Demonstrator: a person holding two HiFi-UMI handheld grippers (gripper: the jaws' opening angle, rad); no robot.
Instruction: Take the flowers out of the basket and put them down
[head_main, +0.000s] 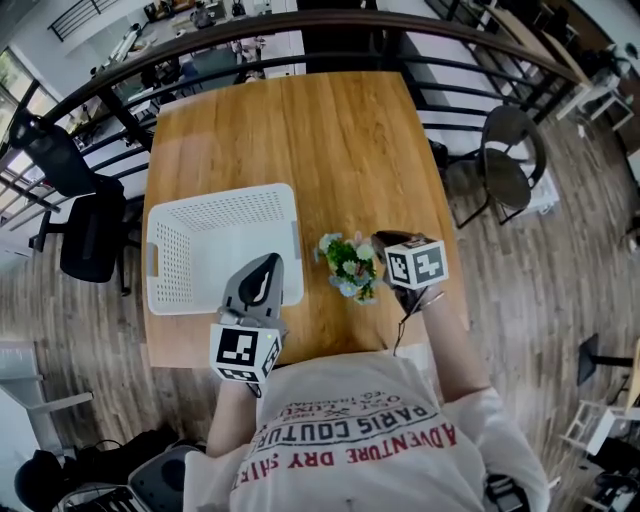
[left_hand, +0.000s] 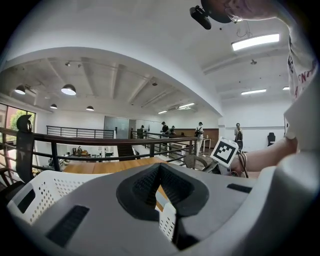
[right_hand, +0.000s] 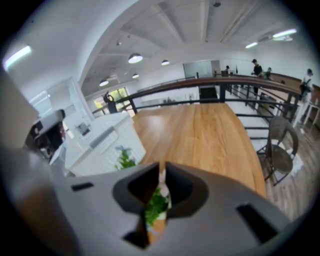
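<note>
A small bunch of flowers (head_main: 350, 265) with green leaves and pale blooms lies on the wooden table (head_main: 300, 130), just right of the white perforated basket (head_main: 220, 200). My right gripper (head_main: 382, 247) reaches the bunch from the right. In the right gripper view its jaws (right_hand: 162, 169) stand nearly together, with the flowers (right_hand: 157, 202) pinched in the narrow gap. More of the bunch's leaves (right_hand: 124, 159) show to the left, in front of the basket (right_hand: 100, 140). My left gripper (head_main: 268, 262) hovers over the basket's near right corner, shut and empty (left_hand: 160, 167). The basket looks empty.
The table's near edge runs just in front of the person's body. A black railing (head_main: 330, 25) runs behind the table. A black office chair (head_main: 85, 230) stands at the left and a round-backed chair (head_main: 510, 160) at the right.
</note>
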